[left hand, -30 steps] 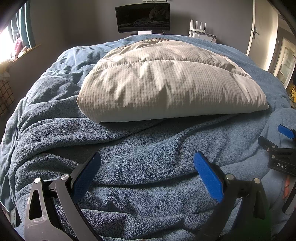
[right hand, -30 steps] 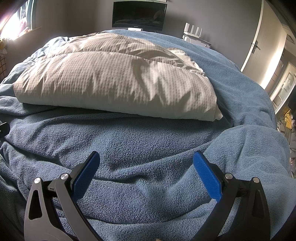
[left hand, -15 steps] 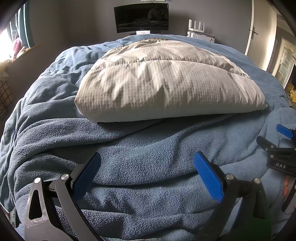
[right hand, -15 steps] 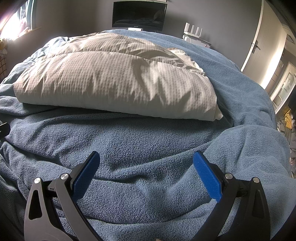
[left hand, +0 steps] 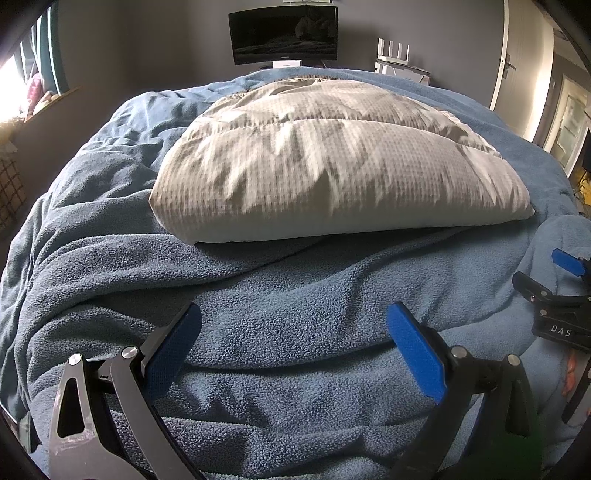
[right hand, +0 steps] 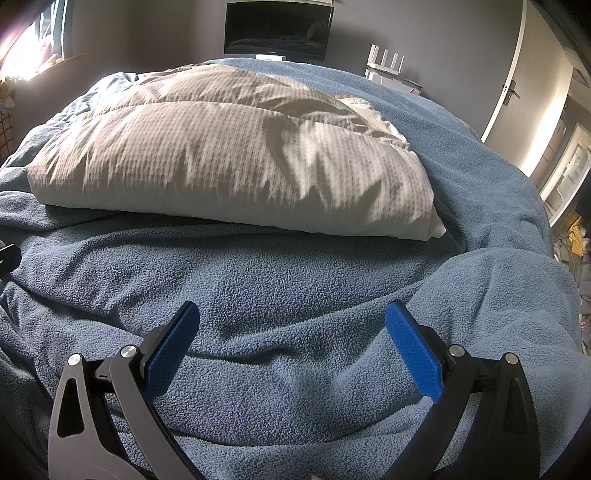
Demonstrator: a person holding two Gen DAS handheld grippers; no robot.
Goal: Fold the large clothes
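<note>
Item: folded checked duvet [left hand: 332,166], beige-white, lay across the middle of the bed on a rumpled blue fleece blanket [left hand: 280,306], well ahead of both tools. Left gripper [left hand: 293,332]: jaws spread wide, nothing between them, poised over the fleece. Right gripper [right hand: 291,330]: likewise spread and empty; in the left view only its tip showed, cut off at the frame edge. Beyond: dark monitor [left hand: 282,33], white door [right hand: 517,85].

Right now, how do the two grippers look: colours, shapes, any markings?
Both look alike. The left gripper has two black angular fingers with textured blue pads and silver pivot bolts. The right gripper has the same blue-padded fingers; in the left wrist view its black body carries white letters "DAS". No cables or sleeves show.
</note>
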